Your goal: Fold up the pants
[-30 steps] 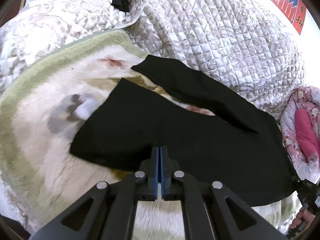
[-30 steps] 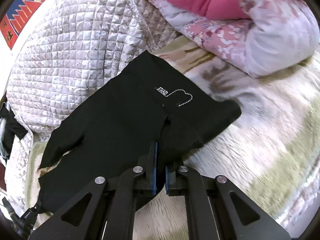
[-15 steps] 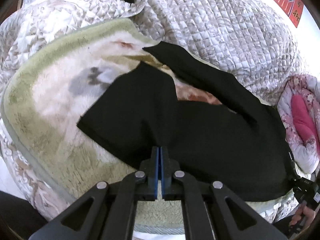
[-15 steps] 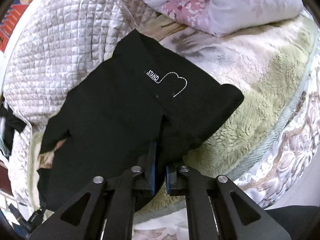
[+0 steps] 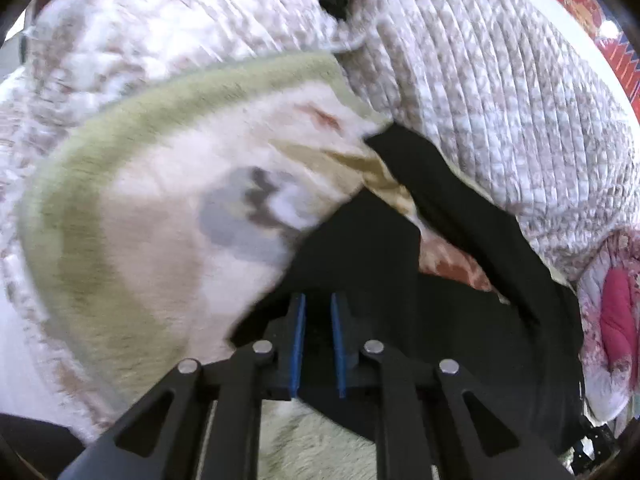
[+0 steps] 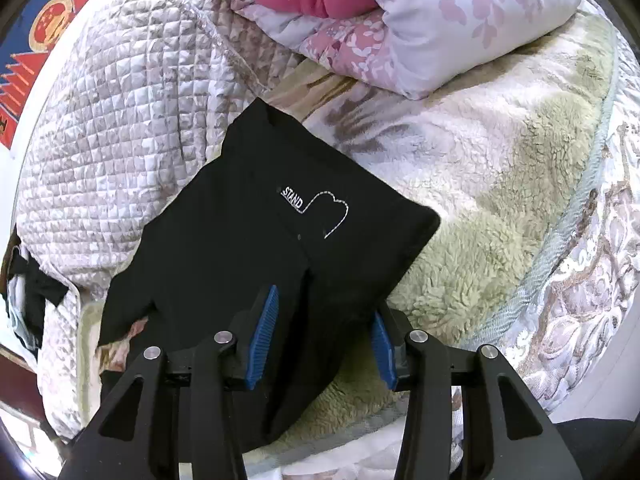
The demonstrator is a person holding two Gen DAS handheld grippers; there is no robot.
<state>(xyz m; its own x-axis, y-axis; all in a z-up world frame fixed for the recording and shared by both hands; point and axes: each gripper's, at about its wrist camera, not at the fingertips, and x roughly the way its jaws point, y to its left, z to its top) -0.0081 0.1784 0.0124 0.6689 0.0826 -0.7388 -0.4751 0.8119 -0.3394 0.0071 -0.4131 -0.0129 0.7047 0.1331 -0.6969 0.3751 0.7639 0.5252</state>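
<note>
In the right wrist view, the right claw [image 6: 322, 338] stands nearest the camera with its blue pads [image 6: 262, 338] well apart; its jaws have just been opening. The near hem of the black pants [image 6: 248, 248] lies between the pads, and neither pad presses on the cloth. The pants lie spread flat on a fluffy cream and green blanket [image 6: 500, 208] that covers the bed. A white stitched outline and the word "STAND" [image 6: 294, 199] show on the upper face of the cloth. Beyond the pants, a grey quilted bedspread [image 6: 132, 120] lies bunched along the far side of the bed, and a pink floral duvet [image 6: 420, 28] is folded at the top right.

In the left wrist view, which is blurred, the left claw [image 5: 318, 320] has its blue pads slightly apart, and its jaws have just been opening. Black cloth of the pants [image 5: 440, 320] lies between and under them, and it seems the pads no longer press it, though the blur leaves this unsure. One leg [image 5: 460, 208] runs off toward the upper middle of the frame, along the edge of the quilted bedspread [image 5: 500, 80]. The blanket [image 5: 160, 220] fills the left side of the view. At the far right, the pink floral duvet [image 5: 612, 312] is just visible.
</note>
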